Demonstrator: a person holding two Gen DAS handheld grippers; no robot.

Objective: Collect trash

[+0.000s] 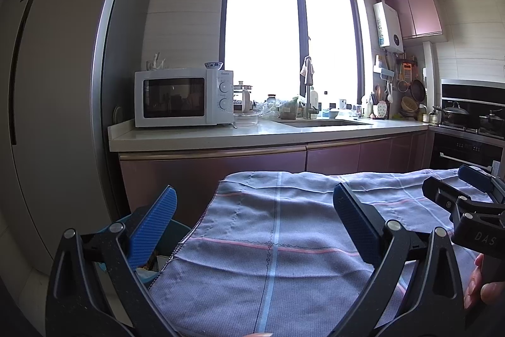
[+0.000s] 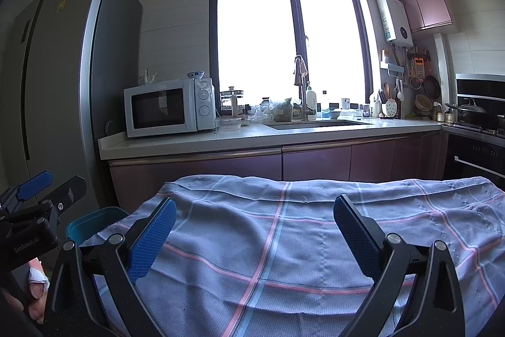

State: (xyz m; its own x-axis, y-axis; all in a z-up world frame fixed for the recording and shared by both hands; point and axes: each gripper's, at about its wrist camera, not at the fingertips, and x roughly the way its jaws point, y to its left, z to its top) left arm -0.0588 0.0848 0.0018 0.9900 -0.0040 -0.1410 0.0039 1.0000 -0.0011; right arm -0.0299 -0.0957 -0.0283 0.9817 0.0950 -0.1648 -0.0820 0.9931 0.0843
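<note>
My left gripper [image 1: 255, 226] is open over a table draped in a lilac checked cloth [image 1: 277, 242], with nothing between its blue pads. Just past the cloth's left edge, behind the left finger, stands a teal bin [image 1: 178, 231]; something brownish lies in it, mostly hidden. The right gripper [image 2: 255, 226] hovers open and empty above the same cloth [image 2: 300, 242], and the teal bin [image 2: 91, 223] is off to its left. Each gripper shows in the other's view: the right gripper [image 1: 457, 183] at the right edge, the left gripper [image 2: 52, 185] at the left edge. No loose trash shows on the cloth.
A tall grey fridge [image 1: 63, 84] rises at the left. Behind the table runs a counter [image 1: 252, 135] with a white microwave [image 1: 183, 97], a sink with a faucet [image 1: 307, 90] and cluttered bottles. A stove with pots [image 1: 467, 112] is at the right. A person's fingers [image 2: 38, 277] hold the left gripper.
</note>
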